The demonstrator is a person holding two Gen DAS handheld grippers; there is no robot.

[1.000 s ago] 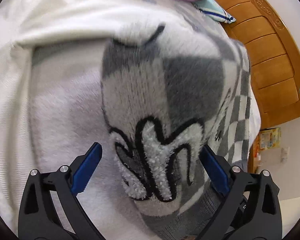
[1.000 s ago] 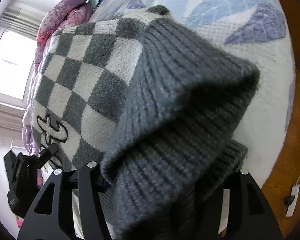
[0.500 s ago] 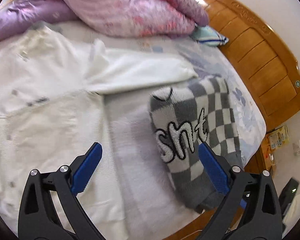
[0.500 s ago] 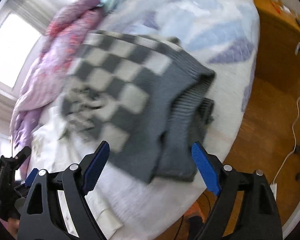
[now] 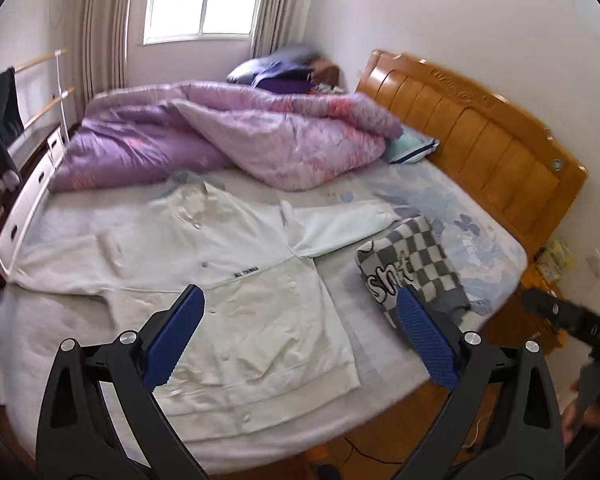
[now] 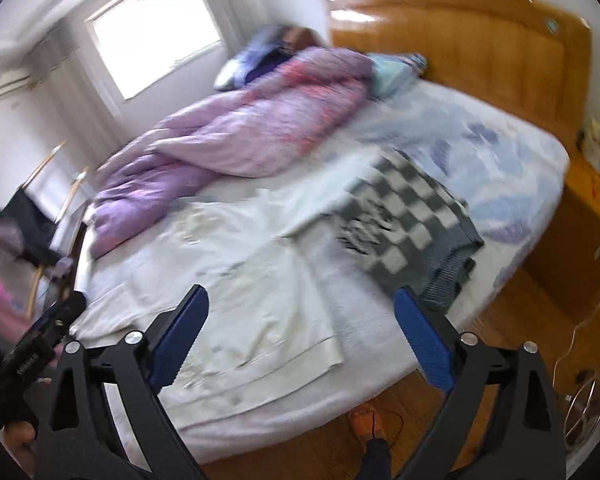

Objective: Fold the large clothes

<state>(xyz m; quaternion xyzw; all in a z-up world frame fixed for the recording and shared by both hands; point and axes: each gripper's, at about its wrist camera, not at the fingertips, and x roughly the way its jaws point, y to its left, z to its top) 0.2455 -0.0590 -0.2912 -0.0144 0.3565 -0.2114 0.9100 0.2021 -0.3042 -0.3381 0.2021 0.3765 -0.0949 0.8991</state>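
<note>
left tongs: the left gripper point(image 5: 296, 332) is hanging above the near bed edge, blue-padded fingers point(image 5: 172, 334) spread wide, gripping nothing.
right tongs: the right gripper point(image 6: 300, 330) is also hanging above the near edge, its two fingers apart and bare.
garments: two are lying on the bed with the floral-printed sheet point(image 5: 480, 240).
garment 1: one grey-and-white checkered knit sweater with black-outlined lettering point(image 5: 412, 264) is sitting folded into a compact bundle near the bed's near right corner; its grey ribbed hem point(image 6: 452, 268) is lying toward the mattress edge.
garment 2: one large cream-white button-front jacket point(image 5: 228, 276) is lying spread flat, front up, across the middle of the bed; one sleeve point(image 5: 340, 220) is reaching toward the sweater, touching or just beside it, can't tell which.
bedding: one purple-and-pink floral quilt point(image 5: 228, 140) is lying bunched along the far side; one pale blue pillow point(image 5: 412, 148) is resting against the orange wooden headboard point(image 5: 480, 128).
blur: right wrist view is smearing, fine detail unreadable.
</note>
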